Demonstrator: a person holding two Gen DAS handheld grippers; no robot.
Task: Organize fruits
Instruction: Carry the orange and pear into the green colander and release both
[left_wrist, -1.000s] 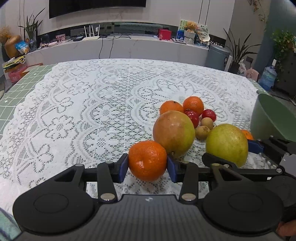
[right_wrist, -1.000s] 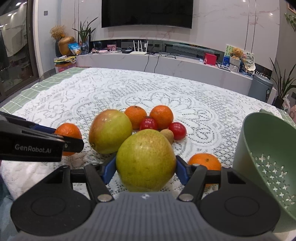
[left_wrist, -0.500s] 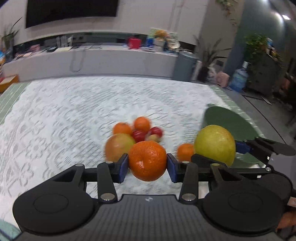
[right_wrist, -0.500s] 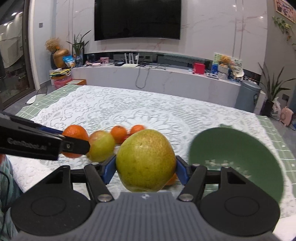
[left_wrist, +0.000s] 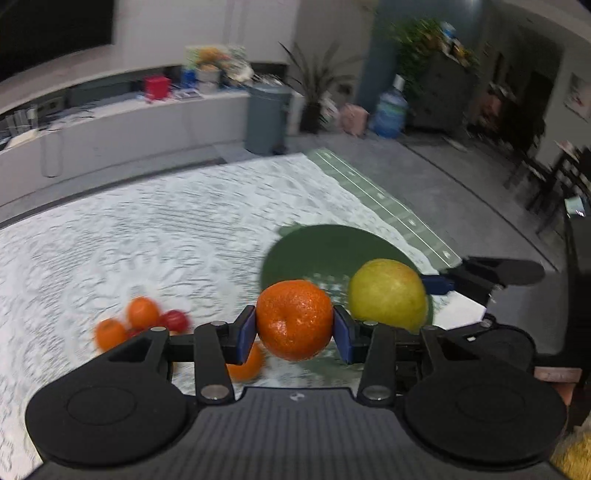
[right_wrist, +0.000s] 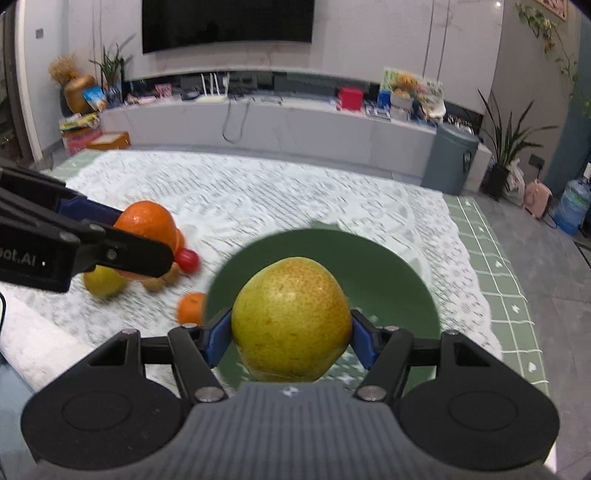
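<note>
My left gripper (left_wrist: 294, 329) is shut on an orange (left_wrist: 294, 319), held in the air above the near rim of the green colander bowl (left_wrist: 332, 251). Beside it to the right, the yellow-green pear (left_wrist: 388, 300) sits in my other gripper. In the right wrist view my right gripper (right_wrist: 291, 334) is shut on that pear (right_wrist: 291, 319), which hangs over the green bowl (right_wrist: 332, 251). The left gripper's finger (right_wrist: 110, 251) and its orange (right_wrist: 146, 221) show at the left. Blur hides the bowl's inside.
Loose fruit stays on the lace tablecloth (left_wrist: 147, 240) to the left: a yellow-green fruit (right_wrist: 103, 282), a red fruit (right_wrist: 188, 259), and an orange (right_wrist: 191, 308) next to the bowl. A green checked mat (right_wrist: 495, 280) marks the table's right edge, with floor beyond.
Both grippers have risen off the cloth with their fruit and swung right, from the fruit pile to above the green bowl. The left gripper has also rolled.
</note>
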